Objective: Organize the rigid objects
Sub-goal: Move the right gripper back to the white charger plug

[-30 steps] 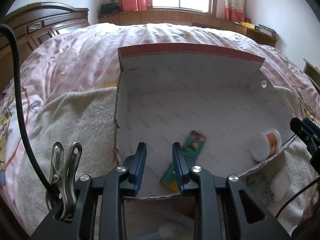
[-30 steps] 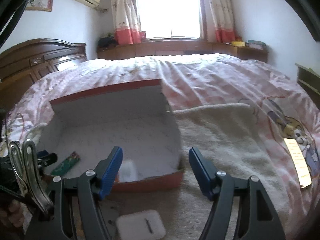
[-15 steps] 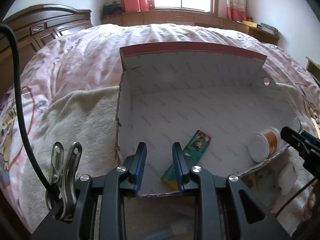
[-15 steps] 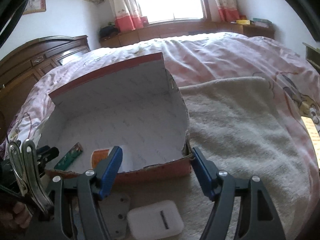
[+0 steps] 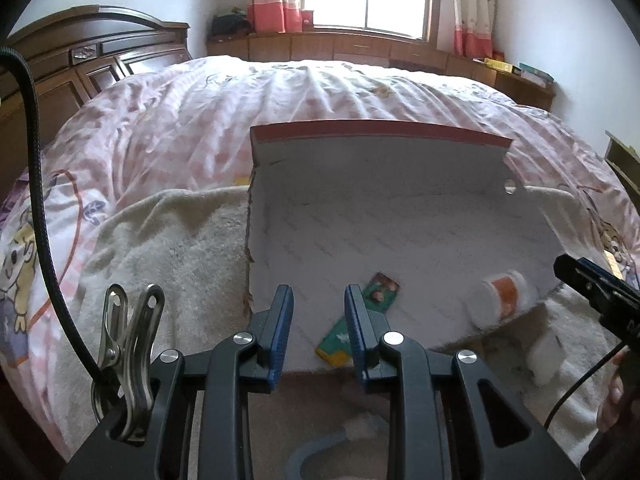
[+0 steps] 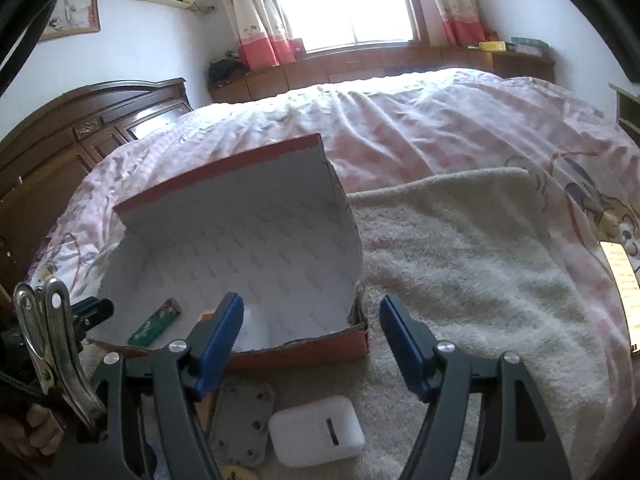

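A red cardboard box [image 5: 380, 184] with a white inside lies open on a beige towel on the bed. Inside it lie a green pack [image 5: 380, 294] and a white jar with an orange label [image 5: 500, 298]. My left gripper [image 5: 319, 300] hovers over the box's near edge, open by a narrow gap with nothing between its fingers. My right gripper [image 6: 312, 312] stands wide open and empty, above the near right corner of the box [image 6: 240, 220]. Below it on the towel lie a white case [image 6: 316, 432] and a grey plate with holes [image 6: 242, 424]. The right gripper's left finger hides most of the jar [image 6: 252, 332].
The beige towel [image 6: 460, 260] spreads to the right of the box over a pink quilt. A yellowish card [image 6: 622, 288] lies at the far right. A dark wooden headboard [image 5: 100, 60] stands on the left, and a window with low cabinets at the back.
The left gripper has drawn back and up, so the box sits lower and smaller in its view. The right gripper has tipped downward, bringing the white case and grey plate fully into view.
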The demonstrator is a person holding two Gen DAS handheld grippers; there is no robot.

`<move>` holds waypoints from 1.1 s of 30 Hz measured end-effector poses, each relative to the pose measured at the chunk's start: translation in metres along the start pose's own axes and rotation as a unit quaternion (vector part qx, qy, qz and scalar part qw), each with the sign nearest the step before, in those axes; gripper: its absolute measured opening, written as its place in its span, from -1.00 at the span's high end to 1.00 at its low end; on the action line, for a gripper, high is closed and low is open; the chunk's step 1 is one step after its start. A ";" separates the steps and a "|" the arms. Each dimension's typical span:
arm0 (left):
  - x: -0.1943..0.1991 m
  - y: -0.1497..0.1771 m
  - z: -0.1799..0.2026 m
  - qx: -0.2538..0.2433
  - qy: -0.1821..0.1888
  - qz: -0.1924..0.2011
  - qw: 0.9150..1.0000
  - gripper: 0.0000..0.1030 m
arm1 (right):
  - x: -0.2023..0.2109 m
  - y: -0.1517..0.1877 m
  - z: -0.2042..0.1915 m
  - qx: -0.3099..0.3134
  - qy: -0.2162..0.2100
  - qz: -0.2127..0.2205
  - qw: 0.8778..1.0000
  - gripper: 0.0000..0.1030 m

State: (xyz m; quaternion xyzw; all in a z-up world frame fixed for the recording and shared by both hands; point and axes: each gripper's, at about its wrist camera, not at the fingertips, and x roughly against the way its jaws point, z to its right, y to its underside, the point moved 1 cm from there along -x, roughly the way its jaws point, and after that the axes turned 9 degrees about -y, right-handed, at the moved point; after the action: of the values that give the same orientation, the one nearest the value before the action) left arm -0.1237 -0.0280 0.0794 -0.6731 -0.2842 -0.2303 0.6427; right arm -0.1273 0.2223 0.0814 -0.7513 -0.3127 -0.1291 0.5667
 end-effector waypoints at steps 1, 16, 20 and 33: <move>0.003 0.001 0.001 -0.001 0.003 -0.001 1.000 0.46 | 0.004 0.000 -0.001 0.001 -0.003 -0.001 1.000 -0.44; 0.046 0.051 -0.007 -0.003 0.026 -0.017 1.000 0.46 | 0.051 0.063 -0.028 0.054 -0.012 -0.048 0.997 -0.44; 0.052 0.067 -0.009 -0.007 0.031 -0.026 0.999 0.46 | 0.062 0.081 -0.035 0.065 -0.011 -0.058 0.996 -0.44; 0.051 0.106 -0.013 0.000 0.040 -0.062 0.997 0.46 | 0.072 0.124 -0.043 0.068 -0.016 -0.095 0.993 -0.44</move>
State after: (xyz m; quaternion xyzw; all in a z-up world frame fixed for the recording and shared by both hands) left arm -0.0133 -0.0378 0.0371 -0.6442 -0.2994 -0.2967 0.6383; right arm 0.0113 0.1858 0.0391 -0.6801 -0.3997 -0.1486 0.5963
